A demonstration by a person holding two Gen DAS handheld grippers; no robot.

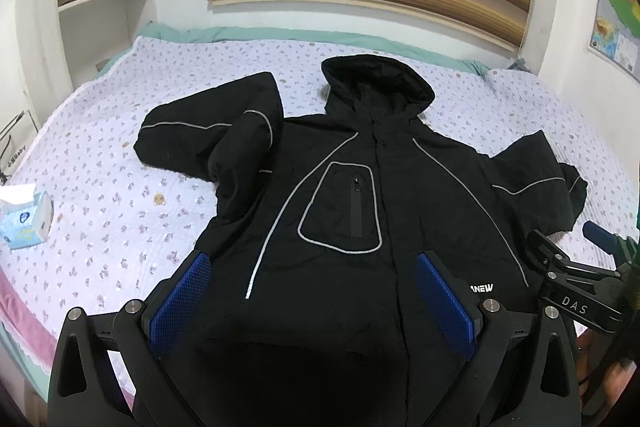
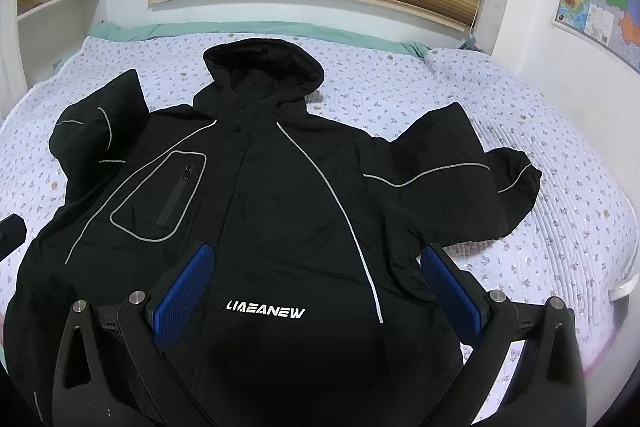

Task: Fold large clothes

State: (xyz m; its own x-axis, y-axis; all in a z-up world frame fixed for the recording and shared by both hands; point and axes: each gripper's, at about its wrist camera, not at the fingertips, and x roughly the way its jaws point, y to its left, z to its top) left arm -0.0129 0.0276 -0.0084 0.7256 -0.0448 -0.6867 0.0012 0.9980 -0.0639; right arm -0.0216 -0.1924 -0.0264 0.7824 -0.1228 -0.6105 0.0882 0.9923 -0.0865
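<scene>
Both the left gripper (image 1: pixel 312 291) and right gripper (image 2: pixel 316 283) hover with jaws apart, empty, above the hem of the jacket (image 2: pixel 280 195), spread front-up on the bed (image 2: pixel 520 107) for folding.

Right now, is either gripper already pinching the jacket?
No: the left gripper and right gripper both hang open above the black jacket, which lies spread face up on the bed.

Ahead of both claws lies a matt black cloth jacket (image 2: pixel 280 187) with shiny grey piping, on a quilted, flower-printed cotton-like bedspread (image 2: pixel 520 131). The left gripper (image 1: pixel 312 279) and right gripper (image 2: pixel 316 275) are matt black plastic with dimpled blue rubbery pads (image 1: pixel 180 303) and bright metal pins.
</scene>
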